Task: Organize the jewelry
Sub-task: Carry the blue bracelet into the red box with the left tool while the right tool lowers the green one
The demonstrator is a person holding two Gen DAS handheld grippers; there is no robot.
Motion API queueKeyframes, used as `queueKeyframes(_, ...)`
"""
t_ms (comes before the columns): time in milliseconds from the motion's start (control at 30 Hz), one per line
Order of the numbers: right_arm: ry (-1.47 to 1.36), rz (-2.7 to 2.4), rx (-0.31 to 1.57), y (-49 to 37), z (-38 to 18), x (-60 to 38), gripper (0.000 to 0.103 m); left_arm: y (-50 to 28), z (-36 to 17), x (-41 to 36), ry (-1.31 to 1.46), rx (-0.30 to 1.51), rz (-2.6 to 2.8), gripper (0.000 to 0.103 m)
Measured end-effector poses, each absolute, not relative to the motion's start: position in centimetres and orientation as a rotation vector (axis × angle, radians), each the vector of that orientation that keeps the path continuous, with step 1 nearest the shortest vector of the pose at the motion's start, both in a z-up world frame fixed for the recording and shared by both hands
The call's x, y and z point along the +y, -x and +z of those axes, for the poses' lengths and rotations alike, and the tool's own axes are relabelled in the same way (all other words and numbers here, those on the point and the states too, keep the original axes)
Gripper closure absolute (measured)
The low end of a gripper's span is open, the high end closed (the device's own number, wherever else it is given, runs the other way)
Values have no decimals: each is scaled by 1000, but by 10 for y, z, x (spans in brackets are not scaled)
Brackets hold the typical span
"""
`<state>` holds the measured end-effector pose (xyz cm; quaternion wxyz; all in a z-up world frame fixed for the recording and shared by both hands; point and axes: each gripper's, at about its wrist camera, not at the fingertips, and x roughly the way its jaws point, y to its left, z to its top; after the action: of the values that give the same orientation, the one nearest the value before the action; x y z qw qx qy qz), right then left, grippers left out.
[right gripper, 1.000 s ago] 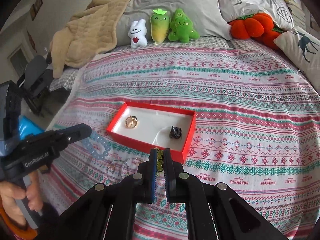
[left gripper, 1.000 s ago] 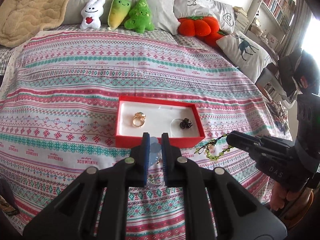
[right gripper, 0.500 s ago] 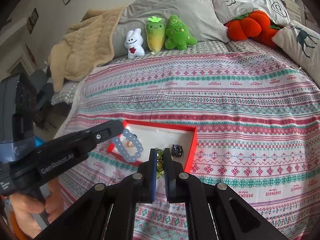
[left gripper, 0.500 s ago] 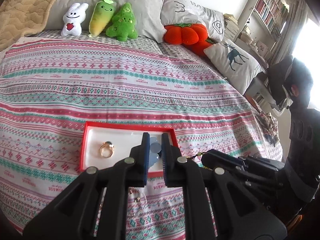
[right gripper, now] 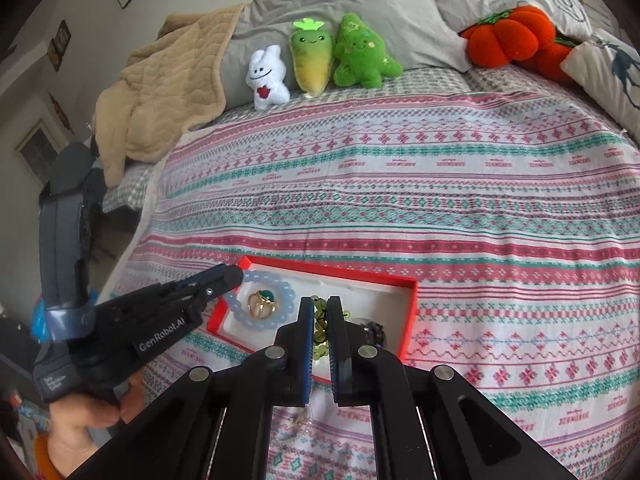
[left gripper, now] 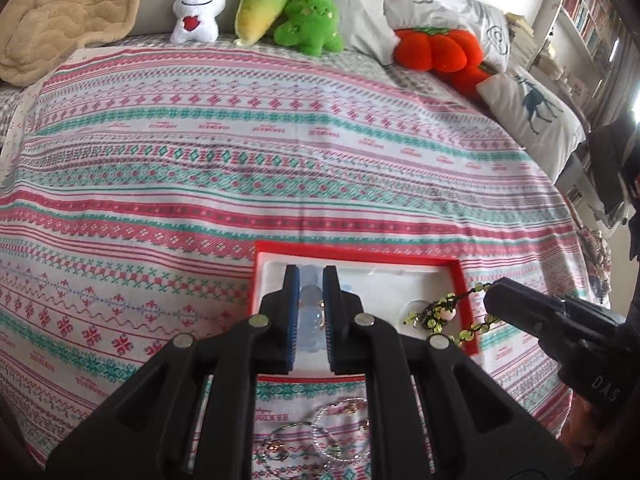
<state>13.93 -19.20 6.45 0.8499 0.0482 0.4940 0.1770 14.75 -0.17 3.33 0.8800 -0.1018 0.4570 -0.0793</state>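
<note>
A red box (left gripper: 360,249) with a white lining lies on the patterned bedspread. My left gripper (left gripper: 311,270) is shut on a pale blue bead bracelet (left gripper: 310,300) over the box's left part. In the right wrist view this bracelet (right gripper: 280,292) hangs around a gold ring with a green stone (right gripper: 262,304). My right gripper (right gripper: 320,300) is shut on a green bead bracelet (right gripper: 319,330) over the box's right half, beside a dark piece (right gripper: 376,328). From the left wrist view the green strand (left gripper: 440,314) dangles from the right gripper (left gripper: 492,292).
Loose silver and gold jewelry (left gripper: 332,428) lies on the bedspread just in front of the box. Plush toys (left gripper: 260,12), an orange pumpkin cushion (left gripper: 436,48), pillows and a beige blanket (right gripper: 160,92) line the bed's far end. A bookshelf (left gripper: 592,12) stands at the right.
Both grippers have moved forward and down over the red box, each carrying its bracelet. The blue bracelet now hangs over the gold ring.
</note>
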Motion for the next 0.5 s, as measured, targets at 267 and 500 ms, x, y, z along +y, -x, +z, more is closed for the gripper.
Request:
queueKeyframes(267, 7, 352, 1098, -155, 37, -173, 96, -151, 22, 4, 214, 1013, -134, 90)
queueKeyframes(500, 10, 284, 1097, -162, 30, -191, 95, -153, 21, 0, 205, 1020, -149, 90)
